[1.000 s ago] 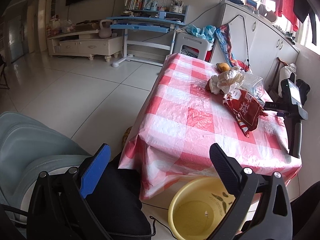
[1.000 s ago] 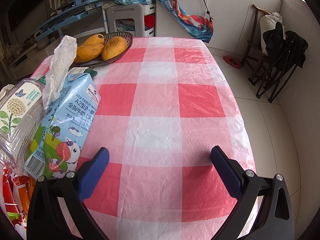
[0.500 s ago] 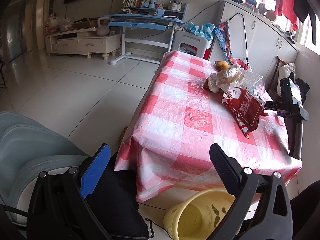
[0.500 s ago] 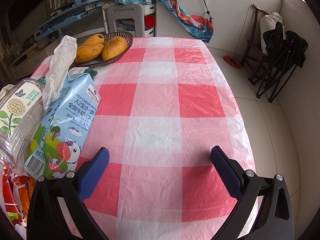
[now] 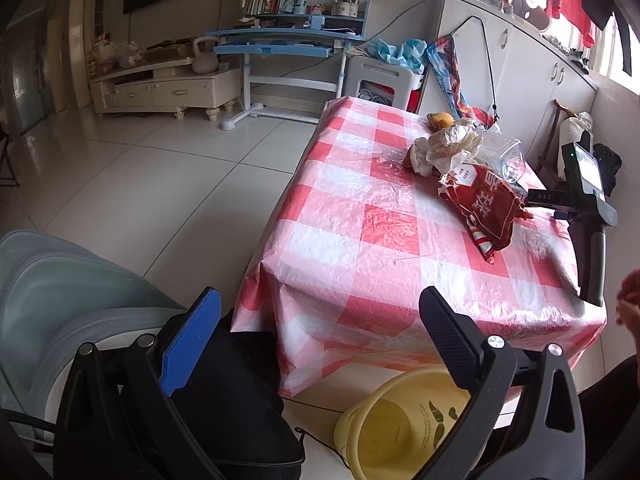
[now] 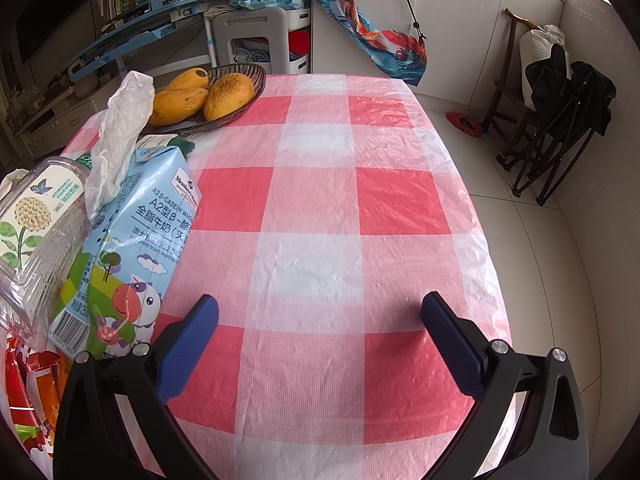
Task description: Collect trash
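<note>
Trash lies in a pile on the red-and-white checked table (image 5: 360,240): a red snack bag (image 5: 490,210), crumpled white plastic (image 5: 448,148) and a clear plastic bottle (image 5: 504,156). In the right wrist view the pile sits at the left: a blue milk carton (image 6: 128,248), the clear bottle (image 6: 36,236), white plastic (image 6: 120,132) and the red bag (image 6: 24,392). My left gripper (image 5: 320,316) is open and empty, off the table's near corner, above a yellow bin (image 5: 396,428). My right gripper (image 6: 320,320) is open and empty over the table, right of the carton.
A basket of mangoes (image 6: 208,96) stands at the table's far end. A grey chair with a black cushion (image 5: 224,392) is at my left. The right gripper's handle (image 5: 588,216) rests at the table's right edge. A folded black chair (image 6: 560,120) stands by the cabinets.
The left gripper has drifted left and back a little, so the table and yellow bin sit further right in its view. The right gripper has not moved.
</note>
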Tool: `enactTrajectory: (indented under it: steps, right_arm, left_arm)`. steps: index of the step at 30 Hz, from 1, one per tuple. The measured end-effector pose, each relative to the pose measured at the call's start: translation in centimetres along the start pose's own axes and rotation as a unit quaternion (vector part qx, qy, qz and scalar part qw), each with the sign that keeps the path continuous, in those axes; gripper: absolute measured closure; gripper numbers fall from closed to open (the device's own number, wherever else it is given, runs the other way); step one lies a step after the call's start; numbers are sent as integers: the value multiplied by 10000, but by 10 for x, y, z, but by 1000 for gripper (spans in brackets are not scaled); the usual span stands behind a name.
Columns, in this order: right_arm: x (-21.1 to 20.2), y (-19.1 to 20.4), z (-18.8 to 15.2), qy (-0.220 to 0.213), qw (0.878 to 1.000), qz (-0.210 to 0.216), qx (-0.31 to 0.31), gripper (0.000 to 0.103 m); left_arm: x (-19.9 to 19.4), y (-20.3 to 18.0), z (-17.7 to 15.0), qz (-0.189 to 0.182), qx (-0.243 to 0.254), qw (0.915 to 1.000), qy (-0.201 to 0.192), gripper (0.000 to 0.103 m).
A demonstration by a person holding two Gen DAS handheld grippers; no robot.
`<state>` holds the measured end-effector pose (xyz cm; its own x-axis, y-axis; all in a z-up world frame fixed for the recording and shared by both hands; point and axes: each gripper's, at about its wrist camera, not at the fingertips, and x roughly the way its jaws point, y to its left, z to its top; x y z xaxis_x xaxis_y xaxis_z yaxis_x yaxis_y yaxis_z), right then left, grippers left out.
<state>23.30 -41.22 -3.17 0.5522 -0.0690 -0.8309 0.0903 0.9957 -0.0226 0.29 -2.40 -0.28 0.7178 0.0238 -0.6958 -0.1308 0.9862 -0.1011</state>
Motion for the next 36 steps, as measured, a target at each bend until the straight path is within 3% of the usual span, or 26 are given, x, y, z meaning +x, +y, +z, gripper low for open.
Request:
enactTrajectory:
  steps: [6,26,28,36]
  right_arm:
    - [0,0,0,0,10000,-2,-1,6]
    - [0,0,0,113,9999,83,-70,6]
    - [-8,-2,-6,126,9999,-59,25,6]
    - [-92,-21,-26,-988,9930,-346,553,6]
  left_arm:
    - [-9,-2,5,65,131,9998,-110,7]
    - [16,-7,10,234,366,9989,195,7]
    - [13,-7,11,210,344,9991,153,7]
    - [-10,-6,17,111,231,9996,-103,7]
